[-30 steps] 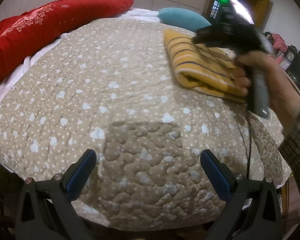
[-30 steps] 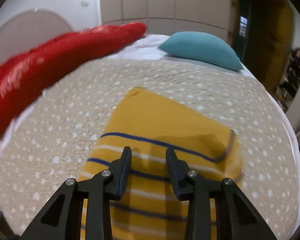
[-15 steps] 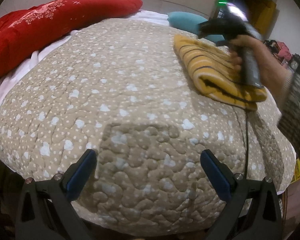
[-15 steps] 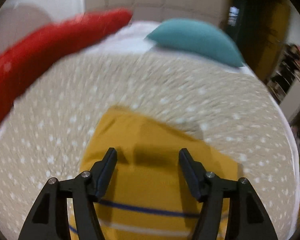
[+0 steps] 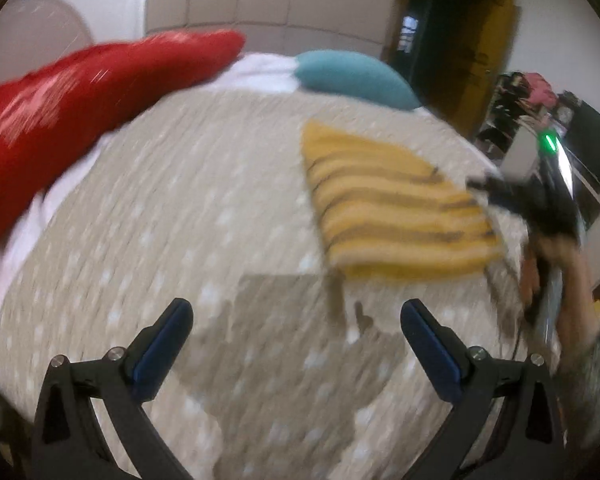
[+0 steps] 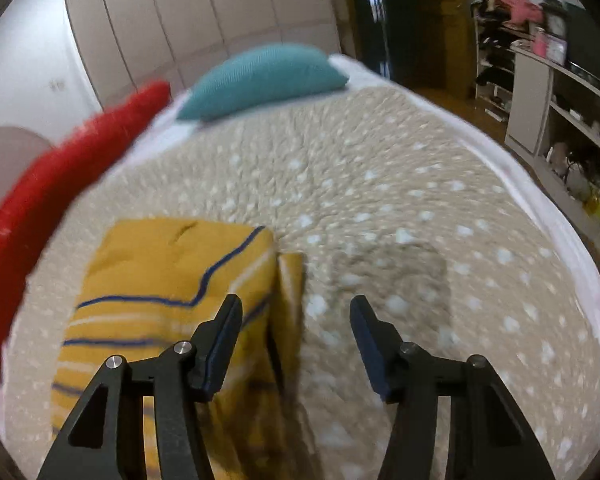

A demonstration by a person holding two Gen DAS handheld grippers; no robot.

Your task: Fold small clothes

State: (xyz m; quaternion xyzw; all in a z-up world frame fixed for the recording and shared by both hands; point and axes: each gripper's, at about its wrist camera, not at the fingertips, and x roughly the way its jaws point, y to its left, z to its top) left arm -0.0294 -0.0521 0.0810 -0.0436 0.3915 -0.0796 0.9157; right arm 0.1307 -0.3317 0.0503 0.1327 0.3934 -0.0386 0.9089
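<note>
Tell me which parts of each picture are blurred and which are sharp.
Left wrist view: motion blur smears the dotted beige quilt and the folded yellow striped garment; the left gripper stays sharp. Right wrist view: blur is milder, strongest on the long red cushion; the right gripper is crisp.

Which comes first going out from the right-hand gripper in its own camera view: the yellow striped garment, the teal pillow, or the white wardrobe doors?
1. Yellow striped garment: folded, by the open right gripper, lower left.
2. Teal pillow: at the bed's far end, upper middle.
3. White wardrobe doors: behind the bed, along the back wall.
</note>
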